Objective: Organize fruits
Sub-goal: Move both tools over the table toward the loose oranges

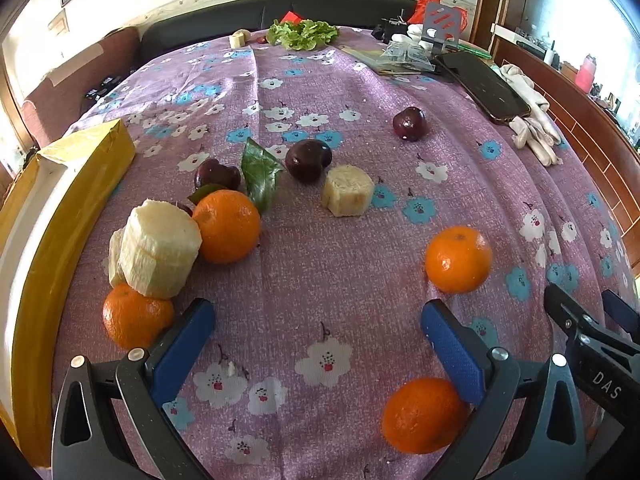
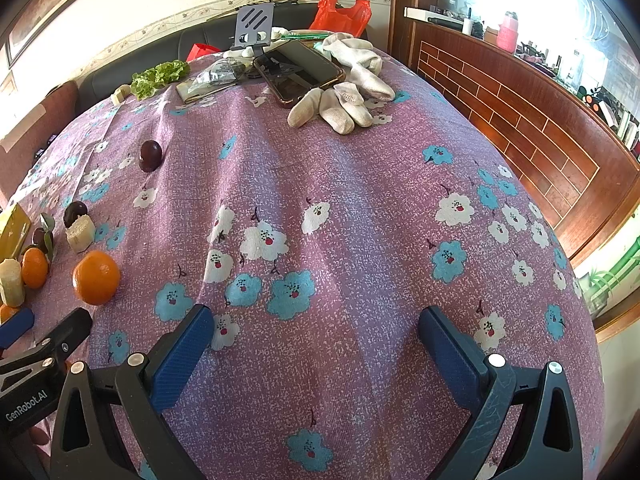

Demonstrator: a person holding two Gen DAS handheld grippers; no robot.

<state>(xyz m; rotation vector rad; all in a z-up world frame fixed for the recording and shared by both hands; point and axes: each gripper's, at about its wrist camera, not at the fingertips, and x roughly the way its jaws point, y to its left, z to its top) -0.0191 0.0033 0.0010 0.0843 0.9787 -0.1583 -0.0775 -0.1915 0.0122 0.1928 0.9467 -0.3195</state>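
Tablecloth (image 1: 320, 80), purple with white and blue flowers, covers the whole work surface. Along its left edge lies a long yellow box (image 1: 72, 184), open side up, a likely place to gather fruit, though that is a guess. Far end: lettuce (image 1: 302, 34), phone (image 1: 486, 84), white gloves (image 1: 532, 128).

Left gripper (image 1: 316, 320) hovers low over the cloth, tongs wide apart and empty. Right gripper (image 2: 316, 332) likewise, tongs apart over bare cloth, well clear of the fruit.

Fruit, by size: large banana piece (image 1: 160, 246) stacked against two oranges, one behind it (image 1: 228, 226) and one below it (image 1: 136, 316); a third orange (image 1: 458, 260) just ahead of the left gripper's right finger; a fourth orange (image 1: 424, 416) touching that finger from beneath. Smaller banana piece (image 1: 348, 190), then three dark cherries (image 1: 308, 160) (image 1: 408, 123) (image 1: 216, 176) and a leaf (image 1: 260, 172).

Probable step: choosing a first fruit. Advice: take a free-standing orange, centre it between the tongs, close gently; leave the soft banana stack until its neighbours are cleared.
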